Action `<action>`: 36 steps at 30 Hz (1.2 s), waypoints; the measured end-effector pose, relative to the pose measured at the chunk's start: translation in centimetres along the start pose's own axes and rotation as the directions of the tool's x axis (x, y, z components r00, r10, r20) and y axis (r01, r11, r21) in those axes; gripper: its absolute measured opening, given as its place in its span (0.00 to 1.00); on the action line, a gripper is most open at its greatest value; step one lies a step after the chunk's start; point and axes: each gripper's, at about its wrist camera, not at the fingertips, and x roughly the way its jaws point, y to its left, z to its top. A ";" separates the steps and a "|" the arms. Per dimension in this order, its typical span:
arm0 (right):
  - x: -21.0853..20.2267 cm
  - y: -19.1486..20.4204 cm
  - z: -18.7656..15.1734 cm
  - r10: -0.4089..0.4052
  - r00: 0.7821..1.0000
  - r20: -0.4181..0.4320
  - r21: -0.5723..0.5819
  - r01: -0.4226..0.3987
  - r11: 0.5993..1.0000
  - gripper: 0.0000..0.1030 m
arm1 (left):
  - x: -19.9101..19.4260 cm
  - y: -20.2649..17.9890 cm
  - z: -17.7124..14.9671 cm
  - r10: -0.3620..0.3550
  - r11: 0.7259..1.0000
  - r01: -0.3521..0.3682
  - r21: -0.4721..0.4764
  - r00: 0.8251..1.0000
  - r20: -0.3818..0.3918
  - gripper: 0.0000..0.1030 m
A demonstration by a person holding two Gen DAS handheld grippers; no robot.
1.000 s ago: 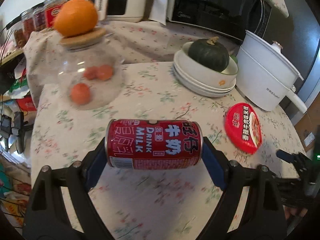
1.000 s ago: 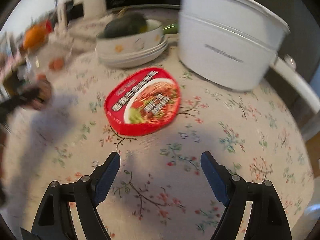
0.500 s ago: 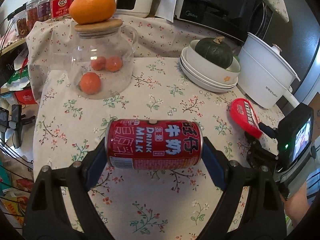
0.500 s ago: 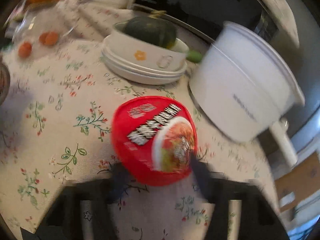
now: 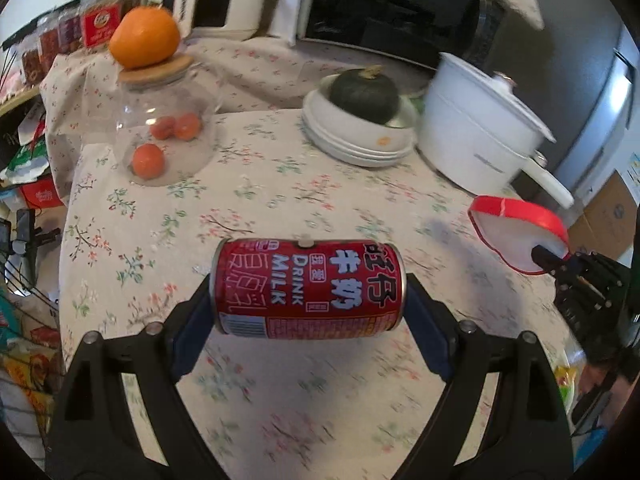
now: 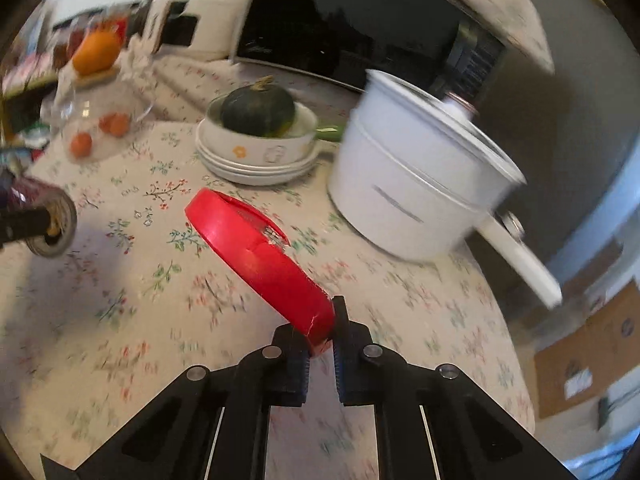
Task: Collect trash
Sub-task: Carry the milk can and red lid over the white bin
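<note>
My left gripper [image 5: 308, 304] is shut on a red milk drink can [image 5: 308, 286], held sideways above the floral tablecloth. The can's end also shows at the left of the right wrist view [image 6: 52, 220]. My right gripper [image 6: 320, 344] is shut on the rim of a red noodle-cup lid [image 6: 260, 256], lifted and tilted on edge above the table. In the left wrist view the lid [image 5: 516, 236] shows its white underside at the right, with the right gripper [image 5: 548, 260] pinching its lower edge.
A white electric pot [image 6: 416, 188] stands at the back right. Stacked white bowls [image 5: 360, 140] hold a green squash [image 5: 366, 90]. A glass jar [image 5: 160, 128] with small oranges stands at the back left, a large orange [image 5: 144, 38] on its lid. A microwave [image 5: 392, 12] stands behind.
My right gripper closed on the lid's rim and lifted it off the table, tilting it on edge. My left gripper kept the can and shifted slightly.
</note>
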 end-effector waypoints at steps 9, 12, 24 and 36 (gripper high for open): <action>-7.6 -7.6 -5.8 0.031 0.999 -0.032 0.149 -0.026 0.989 0.10 | -5.9 -5.2 -3.3 -0.081 0.995 0.081 0.059 0.997 0.009 0.85; -9.8 -9.9 -7.8 0.050 0.998 -0.047 0.223 -0.038 0.974 0.10 | -7.2 -6.7 -4.6 -0.117 0.990 0.117 0.075 0.993 -0.001 0.85; -13.2 -17.2 -15.5 0.179 0.983 -0.042 0.547 -0.127 0.827 0.10 | -7.3 -15.9 -10.6 -0.320 0.923 0.335 0.188 0.941 -0.108 0.85; -14.1 -23.1 -22.0 0.134 0.984 -0.119 0.619 -0.032 0.785 0.10 | -4.8 -25.9 -16.0 -0.400 0.797 0.463 0.388 0.886 -0.235 0.85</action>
